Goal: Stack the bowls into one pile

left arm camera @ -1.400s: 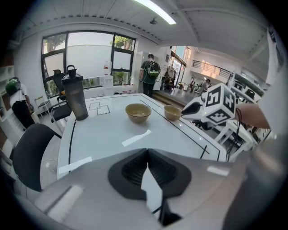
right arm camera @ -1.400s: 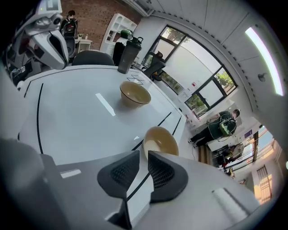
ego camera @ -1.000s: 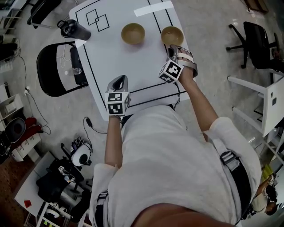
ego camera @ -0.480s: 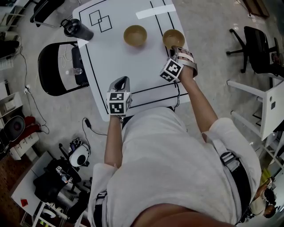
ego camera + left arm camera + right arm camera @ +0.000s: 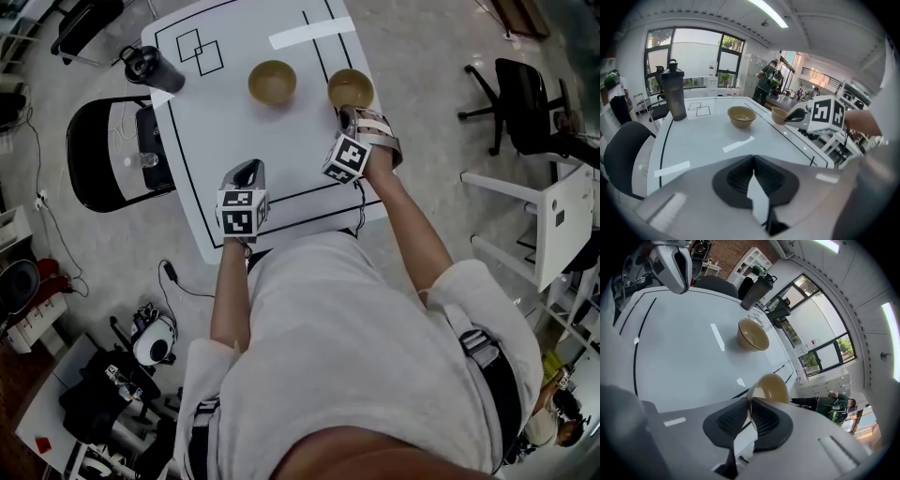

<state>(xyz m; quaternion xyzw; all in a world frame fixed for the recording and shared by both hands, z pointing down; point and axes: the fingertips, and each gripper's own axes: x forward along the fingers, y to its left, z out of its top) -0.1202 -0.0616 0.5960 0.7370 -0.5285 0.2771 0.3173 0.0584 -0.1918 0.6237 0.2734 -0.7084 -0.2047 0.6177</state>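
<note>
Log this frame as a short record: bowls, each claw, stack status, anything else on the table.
bowls: left bowl and right bowl, apart on the white table
right claw: shut on the right bowl's near rim
left claw: shut, empty, over the table's near part
stack: not yet started
other: dark bottle at the far left corner

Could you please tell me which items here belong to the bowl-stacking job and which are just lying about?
Job: right bowl, rim clamped by the right gripper; left bowl; left gripper, shut, empty.
Lying about: dark bottle; tape strip; black chair.
</note>
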